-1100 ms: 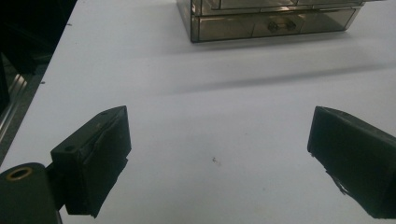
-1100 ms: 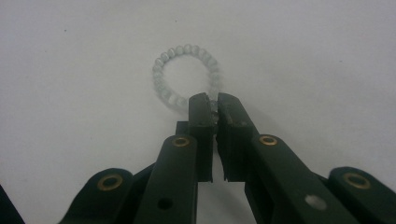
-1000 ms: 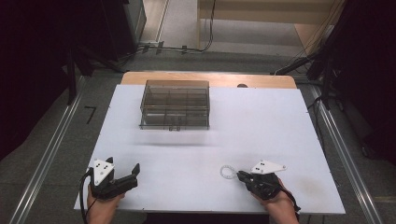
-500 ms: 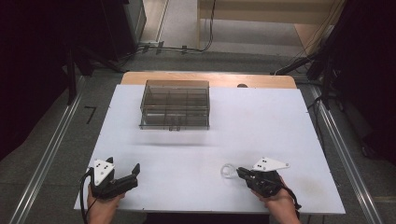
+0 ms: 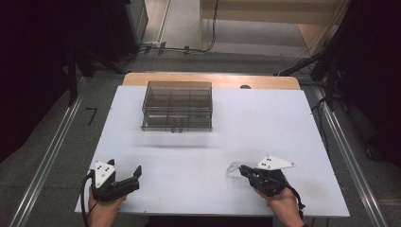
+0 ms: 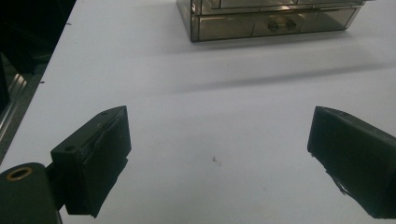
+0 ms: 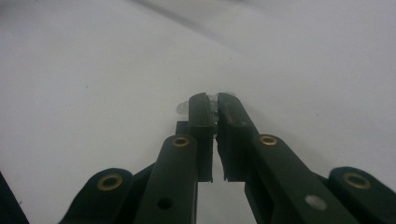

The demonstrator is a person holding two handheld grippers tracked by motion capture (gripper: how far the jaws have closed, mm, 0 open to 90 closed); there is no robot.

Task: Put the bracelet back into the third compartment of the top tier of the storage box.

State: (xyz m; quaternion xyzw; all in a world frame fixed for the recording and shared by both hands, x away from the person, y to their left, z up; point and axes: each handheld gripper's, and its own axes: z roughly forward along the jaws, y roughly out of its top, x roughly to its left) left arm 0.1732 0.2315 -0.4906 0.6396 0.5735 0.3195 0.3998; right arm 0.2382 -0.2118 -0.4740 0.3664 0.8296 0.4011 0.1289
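My right gripper [image 5: 242, 169] rests low at the table's near right with its jaws pressed together on a small clear plastic ring [image 5: 232, 169]. In the right gripper view the gripper [image 7: 213, 106] pinches the ring [image 7: 215, 99], of which a glassy sliver pokes out past the tips. My left gripper [image 5: 126, 168] sits at the near left, jaws spread wide with nothing between them. In the left gripper view the gripper [image 6: 219, 140] frames bare white table. A smoky transparent drawer box [image 5: 177, 106] stands at the far middle of the table, also seen at the top as the drawer box [image 6: 275, 21], drawers shut.
The white table top [image 5: 265, 127] lies on a wooden board whose edge [image 5: 213, 79] shows at the back. Metal rails [image 5: 47, 161] run along the floor on both sides. Cables lie on the floor behind the table.
My right gripper has edged forward to the left onto the clear ring and now pinches it. The left gripper has stayed where it was.
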